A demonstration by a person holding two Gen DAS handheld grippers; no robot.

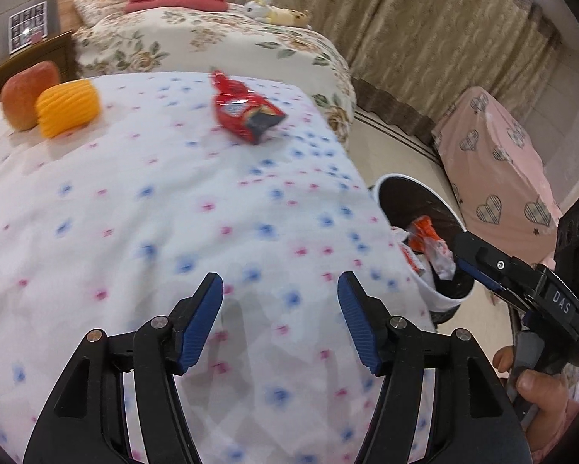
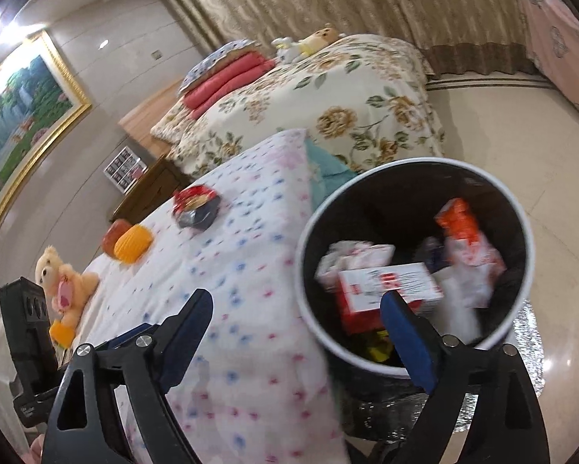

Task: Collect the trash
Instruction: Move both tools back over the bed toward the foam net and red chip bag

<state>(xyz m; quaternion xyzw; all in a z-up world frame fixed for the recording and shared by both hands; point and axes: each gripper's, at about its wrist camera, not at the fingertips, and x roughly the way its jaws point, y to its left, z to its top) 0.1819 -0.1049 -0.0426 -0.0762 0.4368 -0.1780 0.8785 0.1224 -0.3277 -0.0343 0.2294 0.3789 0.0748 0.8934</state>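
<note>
A red snack bag (image 1: 247,110) lies on the dotted white cloth of the table (image 1: 135,212); it also shows in the right wrist view (image 2: 196,207). A white-rimmed black trash bin (image 2: 413,255) stands beside the table and holds several red and white wrappers and boxes (image 2: 390,282). My left gripper (image 1: 281,294) is open and empty above the cloth, well short of the bag. My right gripper (image 2: 297,309) is open and empty over the bin's near rim; in the left wrist view its body (image 1: 521,282) reaches over the bin (image 1: 424,232).
An apple (image 1: 24,92) and a yellow ribbed object (image 1: 67,106) sit at the table's far left. A teddy bear (image 2: 63,282) lies on the near left. A floral bed (image 1: 220,42) stands behind, and a pink covered piece (image 1: 498,170) to the right.
</note>
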